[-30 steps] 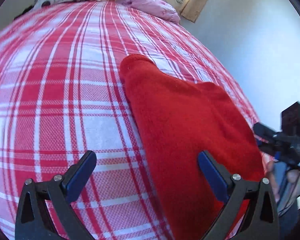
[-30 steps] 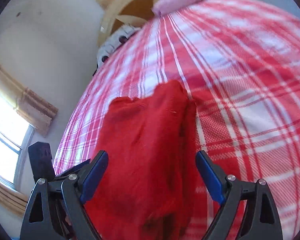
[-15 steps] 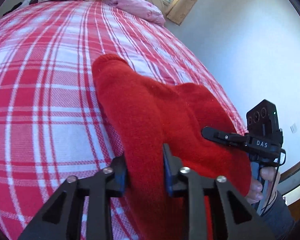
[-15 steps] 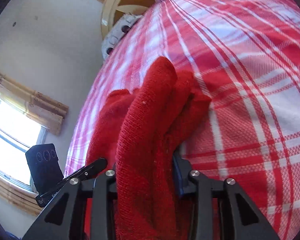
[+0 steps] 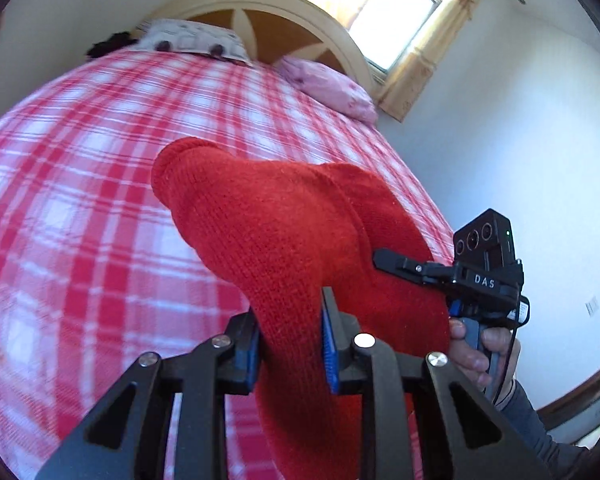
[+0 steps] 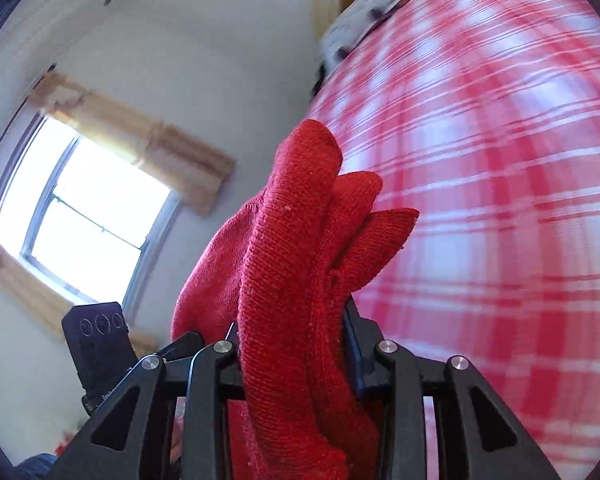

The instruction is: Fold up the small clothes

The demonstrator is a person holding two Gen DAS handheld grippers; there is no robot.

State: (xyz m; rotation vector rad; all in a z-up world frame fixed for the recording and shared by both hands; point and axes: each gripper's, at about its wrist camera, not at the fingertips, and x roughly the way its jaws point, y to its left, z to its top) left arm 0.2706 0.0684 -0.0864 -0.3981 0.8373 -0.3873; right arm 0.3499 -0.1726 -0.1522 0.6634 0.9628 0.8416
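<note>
Pinching the red sweater (image 5: pixel 284 240) above the bed (image 5: pixel 80 200), both tongs, left (image 5: pixel 290 344) and right (image 6: pixel 296 344), are squeezed tight on it; thick bunched folds could slip out.

Plaid bedspread (image 5: pixel 100 184) — pink pillow (image 5: pixel 324 88) (window (image 5: pixel 396 12) behind)

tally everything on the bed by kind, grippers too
Red knit garment: 1
Pillows: 2, spotted white and pink
Grippers: 2, left and right, both shut on the garment
Total: 5
</note>
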